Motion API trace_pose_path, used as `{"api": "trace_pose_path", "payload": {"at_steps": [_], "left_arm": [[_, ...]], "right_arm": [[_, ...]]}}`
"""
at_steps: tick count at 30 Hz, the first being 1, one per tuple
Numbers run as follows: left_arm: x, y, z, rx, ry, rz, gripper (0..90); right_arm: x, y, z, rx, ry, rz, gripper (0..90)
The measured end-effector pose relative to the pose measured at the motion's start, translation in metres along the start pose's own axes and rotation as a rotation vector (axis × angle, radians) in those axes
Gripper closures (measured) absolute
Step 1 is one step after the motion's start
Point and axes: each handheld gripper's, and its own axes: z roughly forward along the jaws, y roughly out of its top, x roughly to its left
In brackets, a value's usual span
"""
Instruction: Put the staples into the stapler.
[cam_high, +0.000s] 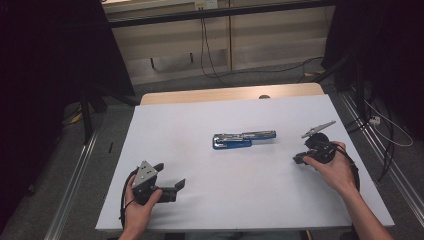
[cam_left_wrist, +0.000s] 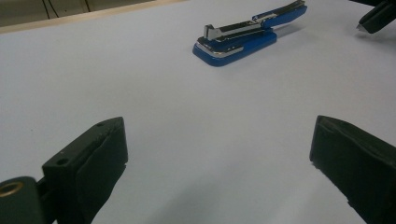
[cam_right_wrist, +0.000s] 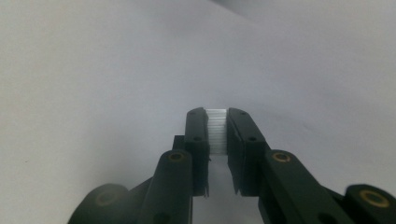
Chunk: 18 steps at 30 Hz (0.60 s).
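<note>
Currently noted: blue stapler lying opened mid-surface. Right gripper at right, jaws clamped on a white staple strip. Left gripper near left, jaws wide apart. Advised: steady stapler base, align strip with the channel, slide in level.

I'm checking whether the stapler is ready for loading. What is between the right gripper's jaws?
The right gripper is shut on a strip of staples, silvery and ribbed. Its lower part is hidden behind the jaws. The blue stapler lies open mid-table.
</note>
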Motion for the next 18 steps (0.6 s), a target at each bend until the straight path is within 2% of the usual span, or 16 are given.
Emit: {"api": "trace_pose_path", "payload": {"at_steps": [18], "left_arm": [[0.001,0.001,-0.002,-0.014,0.009,-0.003,4.5]], "right_arm": [[0.013,0.009,-0.008,-0.126,0.053,-0.085,78.9]]}}
